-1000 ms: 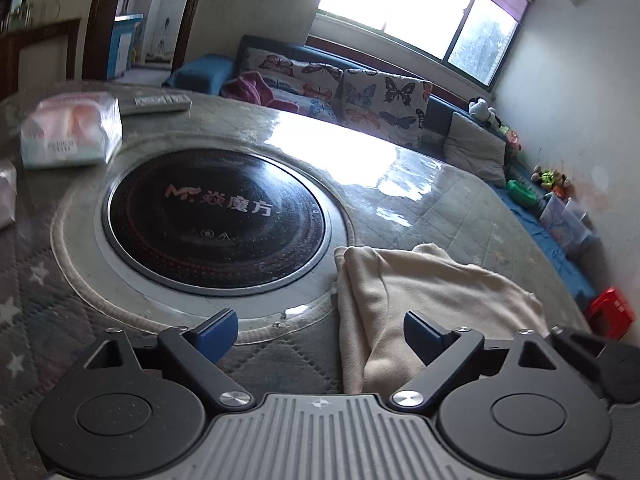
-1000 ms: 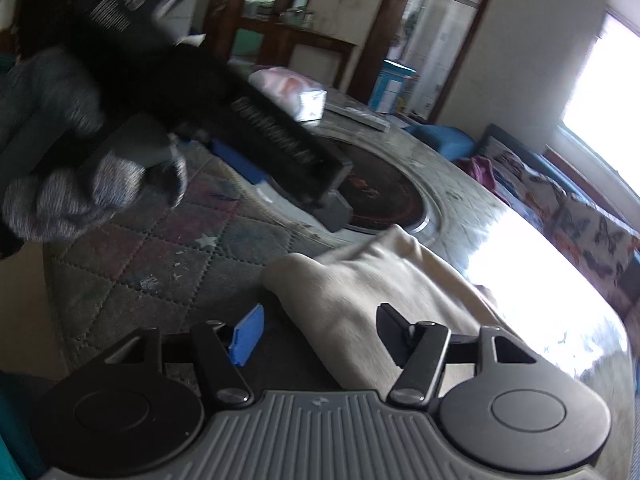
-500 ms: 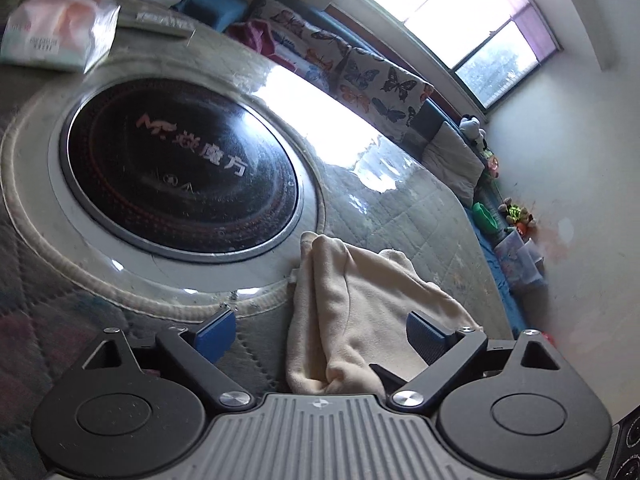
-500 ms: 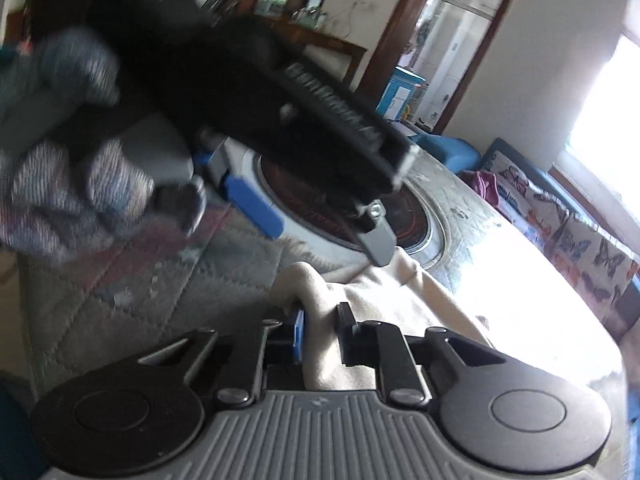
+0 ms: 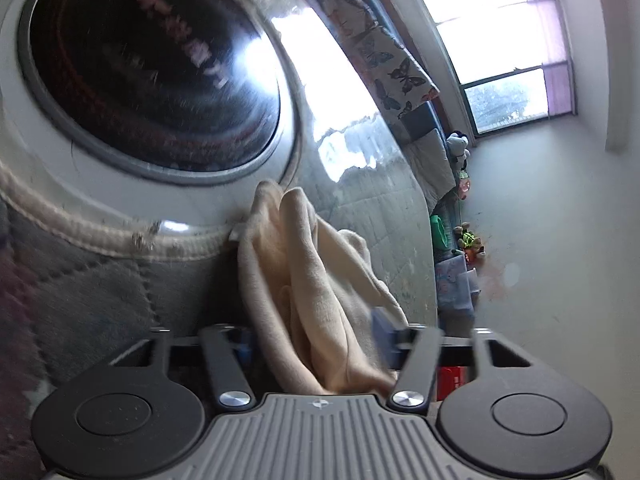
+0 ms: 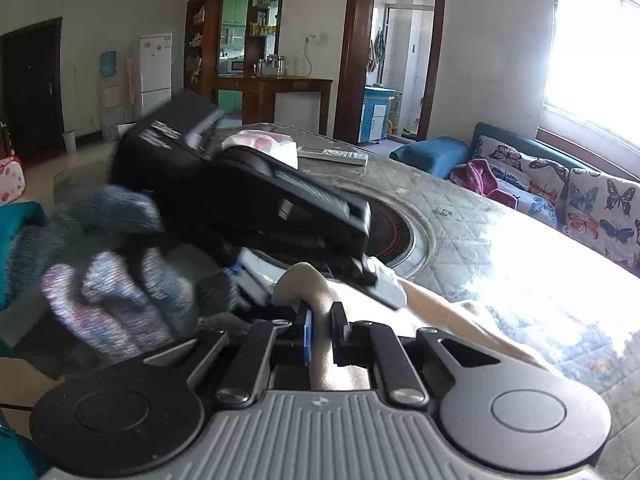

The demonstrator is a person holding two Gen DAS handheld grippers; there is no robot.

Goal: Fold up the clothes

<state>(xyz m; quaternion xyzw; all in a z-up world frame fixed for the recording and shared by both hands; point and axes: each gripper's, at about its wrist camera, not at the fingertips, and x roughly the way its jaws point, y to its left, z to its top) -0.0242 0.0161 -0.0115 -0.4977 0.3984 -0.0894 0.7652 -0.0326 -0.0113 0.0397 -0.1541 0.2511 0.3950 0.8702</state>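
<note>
Right tongs (image 6: 322,334) clamped tight on a fold of cream cloth (image 6: 440,320). Left tongs (image 5: 316,340) part-open around the same cloth (image 5: 304,280), on quilted worktop (image 5: 100,300).

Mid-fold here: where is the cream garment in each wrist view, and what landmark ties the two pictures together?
Left wrist: cream garment bottom centre, bunched between the left gripper fingers.
Right wrist: garment bottom centre to right, a fold pinched in the right gripper.
Shared landmark: the round black cooktop set in the table.

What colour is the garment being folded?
Cream-beige garment, plain; clearest in the left wrist view.
</note>
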